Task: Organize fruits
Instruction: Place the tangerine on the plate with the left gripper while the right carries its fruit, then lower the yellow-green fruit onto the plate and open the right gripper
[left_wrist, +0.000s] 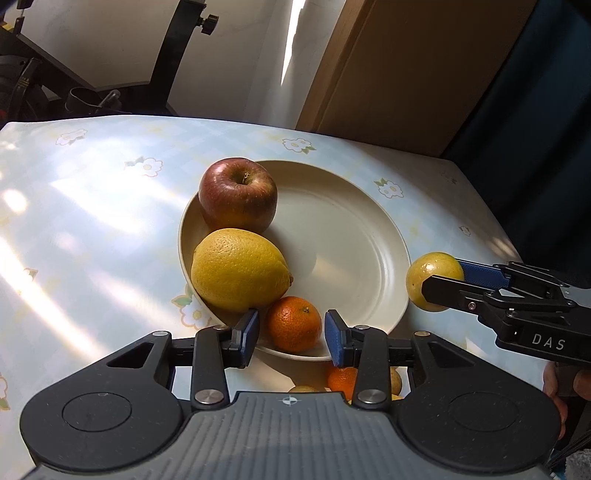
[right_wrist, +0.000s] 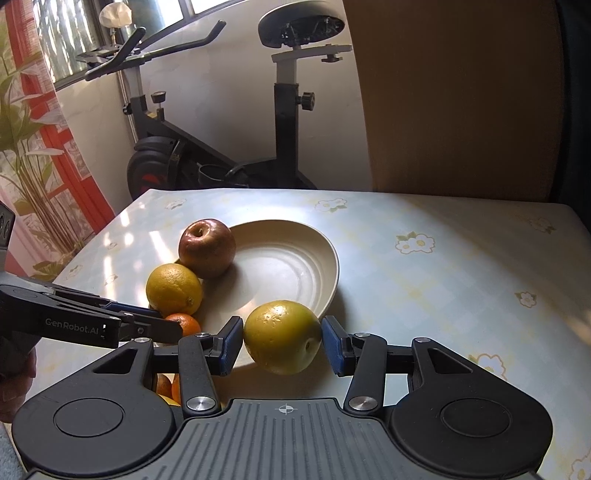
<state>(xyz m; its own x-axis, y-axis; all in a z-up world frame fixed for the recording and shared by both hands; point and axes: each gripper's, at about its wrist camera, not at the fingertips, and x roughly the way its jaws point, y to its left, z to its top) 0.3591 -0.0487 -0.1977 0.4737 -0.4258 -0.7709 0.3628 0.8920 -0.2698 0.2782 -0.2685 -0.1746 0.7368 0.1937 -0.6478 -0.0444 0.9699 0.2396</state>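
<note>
A cream plate (left_wrist: 351, 236) (right_wrist: 295, 258) holds a red apple (left_wrist: 238, 194) (right_wrist: 207, 247), a yellow lemon (left_wrist: 238, 269) (right_wrist: 173, 290) and a small orange tangerine (left_wrist: 293, 323) (right_wrist: 184, 323) along its left and near rim. My left gripper (left_wrist: 291, 332) (right_wrist: 173, 326) is open, its blue pads apart on either side of the tangerine. My right gripper (right_wrist: 282, 339) (left_wrist: 443, 280) is shut on a yellow-green round fruit (right_wrist: 282, 338) (left_wrist: 430, 273), held just at the plate's near right rim.
More tangerines and yellow fruits (left_wrist: 343, 380) (right_wrist: 168, 389) lie on the table under the left gripper. The flowered tablecloth (left_wrist: 92, 206) (right_wrist: 461, 266) covers the table. An exercise bike (right_wrist: 221, 147) stands behind it, and a wooden panel (right_wrist: 461, 92) at the back right.
</note>
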